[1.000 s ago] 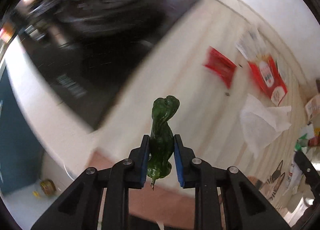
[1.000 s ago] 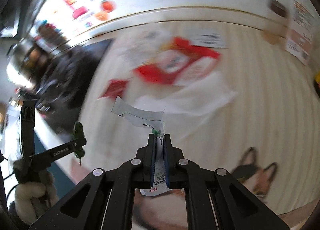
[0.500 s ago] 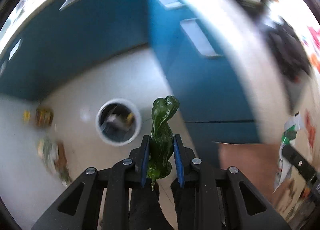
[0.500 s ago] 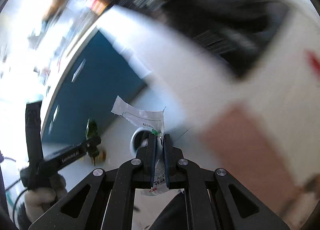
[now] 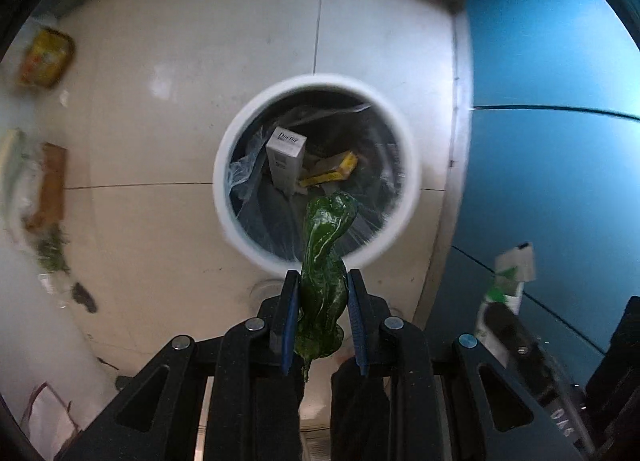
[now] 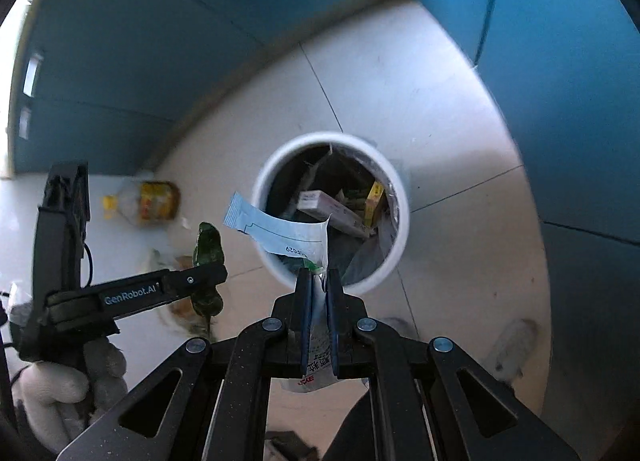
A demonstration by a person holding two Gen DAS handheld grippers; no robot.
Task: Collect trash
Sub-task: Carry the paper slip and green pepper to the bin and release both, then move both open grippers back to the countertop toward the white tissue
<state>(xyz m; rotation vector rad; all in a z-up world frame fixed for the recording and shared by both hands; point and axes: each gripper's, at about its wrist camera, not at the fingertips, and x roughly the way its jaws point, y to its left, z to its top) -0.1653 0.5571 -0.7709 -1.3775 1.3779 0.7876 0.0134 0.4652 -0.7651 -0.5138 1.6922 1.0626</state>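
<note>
Holding both loads above the white trash bin (image 5: 224,185), I am gripping a green pepper (image 5: 324,257) in the left gripper (image 5: 323,325), its long axis pointing at the opening; the right gripper (image 6: 319,321) is clenching a torn sachet (image 6: 280,231) over the near rim.

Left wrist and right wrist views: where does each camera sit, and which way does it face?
Left wrist: on the left gripper, facing down at the white trash bin; its fingers clamp a green pepper.
Right wrist: on the right gripper, facing down at the bin; fingers pinch a paper wrapper; gloved left hand visible.
Shared: bin, pepper, wrapper.
</note>
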